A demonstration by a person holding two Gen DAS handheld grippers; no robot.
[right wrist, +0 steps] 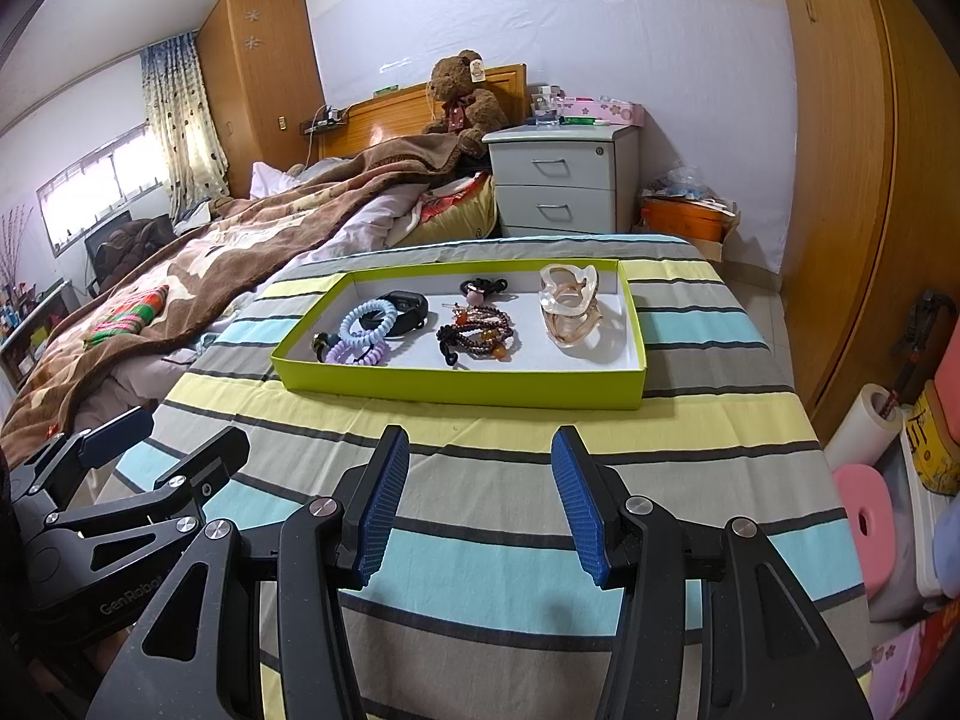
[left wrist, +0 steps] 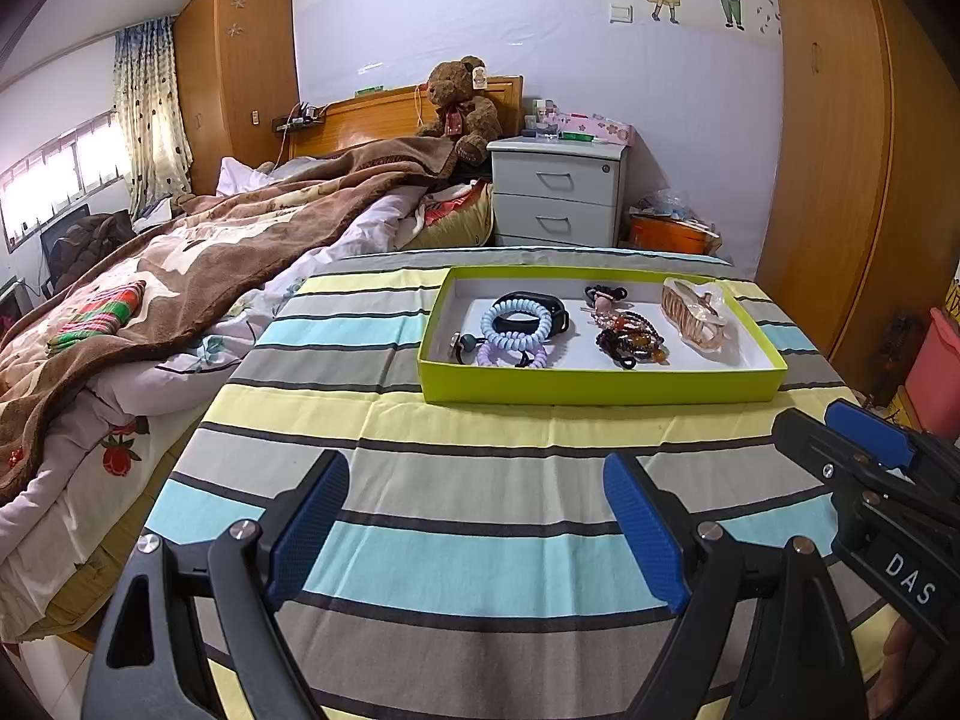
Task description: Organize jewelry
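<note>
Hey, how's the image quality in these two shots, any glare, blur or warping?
Left wrist view: window blown out white, strong fisheye bending of the wardrobe, green tray sharp. Right wrist view: same bright window, ceiling light flare top left, tray and jewelry in focus, dark vignette corners.

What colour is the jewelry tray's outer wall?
Lime green outside, white inside; the tray shows best in the right wrist view.

Lilac-walled bedroom: wooden bed (left wrist: 384, 114), grey nightstand (left wrist: 558, 192), perhaps a wardrobe (left wrist: 840, 180), bright window (left wrist: 54, 174).
</note>
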